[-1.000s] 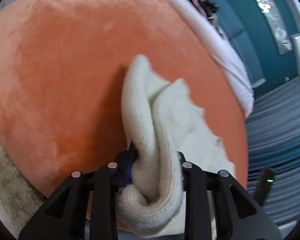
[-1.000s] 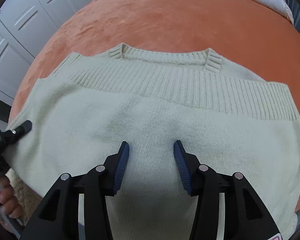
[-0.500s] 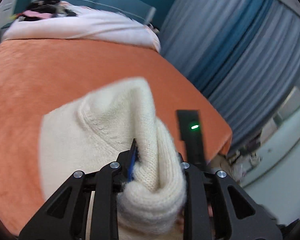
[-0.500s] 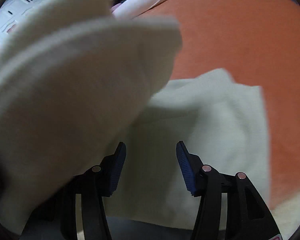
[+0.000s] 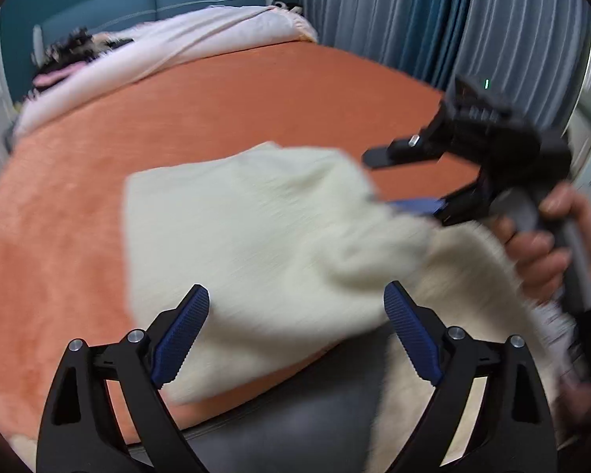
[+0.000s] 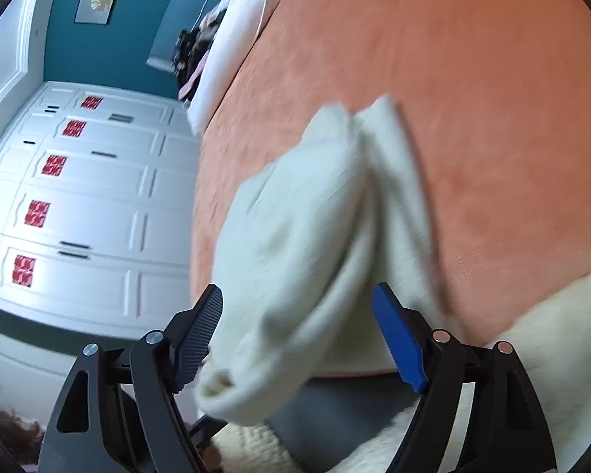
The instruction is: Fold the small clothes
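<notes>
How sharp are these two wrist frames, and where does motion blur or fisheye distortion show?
Left wrist: the cream sweater and the right tongs are motion-smeared, while the left tongs stay crisp. Right wrist: the sweater is streaked, the cabinet doors are curved by the fisheye, and the orange bedspread is soft.

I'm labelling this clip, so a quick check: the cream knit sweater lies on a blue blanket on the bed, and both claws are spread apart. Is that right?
Not quite: the blanket is orange, not blue, as the left wrist view shows. The rest holds: the cream knit sweater lies on it, and the left claw and right claw are both spread, their jaws opening with the pads clear of the fabric.
</notes>
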`<state>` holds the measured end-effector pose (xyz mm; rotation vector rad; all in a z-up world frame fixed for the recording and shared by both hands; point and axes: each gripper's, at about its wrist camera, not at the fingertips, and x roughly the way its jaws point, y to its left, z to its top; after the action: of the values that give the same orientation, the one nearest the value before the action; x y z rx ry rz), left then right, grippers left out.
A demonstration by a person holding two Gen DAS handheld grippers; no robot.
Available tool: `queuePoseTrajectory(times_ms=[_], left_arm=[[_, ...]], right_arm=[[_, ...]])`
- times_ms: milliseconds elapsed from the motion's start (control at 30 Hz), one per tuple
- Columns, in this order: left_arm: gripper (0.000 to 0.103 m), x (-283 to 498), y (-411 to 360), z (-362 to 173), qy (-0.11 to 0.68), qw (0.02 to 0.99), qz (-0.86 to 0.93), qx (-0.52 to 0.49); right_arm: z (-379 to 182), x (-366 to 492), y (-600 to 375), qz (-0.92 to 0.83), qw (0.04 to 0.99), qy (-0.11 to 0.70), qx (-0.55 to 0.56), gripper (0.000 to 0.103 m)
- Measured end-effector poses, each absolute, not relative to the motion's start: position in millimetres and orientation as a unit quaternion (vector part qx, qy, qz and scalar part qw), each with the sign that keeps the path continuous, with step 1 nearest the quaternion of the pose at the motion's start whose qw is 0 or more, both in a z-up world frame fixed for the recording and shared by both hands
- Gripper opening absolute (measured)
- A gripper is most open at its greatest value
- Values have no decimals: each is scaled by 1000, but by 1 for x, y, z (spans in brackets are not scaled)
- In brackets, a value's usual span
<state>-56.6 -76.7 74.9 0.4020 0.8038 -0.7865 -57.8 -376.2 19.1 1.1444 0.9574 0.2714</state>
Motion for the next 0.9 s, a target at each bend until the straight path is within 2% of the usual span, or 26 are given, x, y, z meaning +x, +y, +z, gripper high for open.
queuePoseTrajectory(times_ms=[100,133,167,200,233,333,400,467,533,600,633,733,767,800,867,900], left_arm=[[89,-59,-61,58,381,832,-336,224],[89,-58,-59,52,393,828,-332,224],[89,-53,-60,48,403,825,-329,223],[89,-56,-56,47,411,822,-326,221],[89,-55,-56,48,413,822,-322,222],[89,-50,-55,60,389,841,-313,208],[89,-47,-53,64,388,847,-312,188],[89,-36,-58,55,408,842,-303,181],[89,-29,-64,38,424,838,-287,191],[80,-19,-70,20,443,831,-266,206],[79,-14,-70,15,456,826,-260,204],[76,-6,-58,14,482,823,-257,155],[71,-5,-55,15,483,823,-262,144],[62,-6,-53,17,485,819,-272,137],[50,-10,-51,23,477,819,-294,126],[45,-12,-51,26,469,822,-297,126]], right_arm=[[12,-45,-360,129,713,470,505,82],[11,-36,-354,125,713,482,493,80],[13,-29,-347,125,720,488,477,61],[20,-22,-341,120,734,491,454,28],[34,-12,-336,111,754,493,419,20],[107,-3,-331,154,816,407,380,17],[147,-5,-334,183,845,353,356,17],[151,-2,-346,185,864,327,335,17],[99,12,-368,156,845,383,339,17],[22,26,-388,94,785,494,362,19],[2,22,-388,72,773,523,351,20],[15,-5,-387,76,789,480,377,31],[23,-14,-385,77,793,467,384,43],[30,-24,-387,74,797,457,388,54],[37,-45,-384,75,798,449,396,65],[37,-56,-381,81,792,448,407,66]])
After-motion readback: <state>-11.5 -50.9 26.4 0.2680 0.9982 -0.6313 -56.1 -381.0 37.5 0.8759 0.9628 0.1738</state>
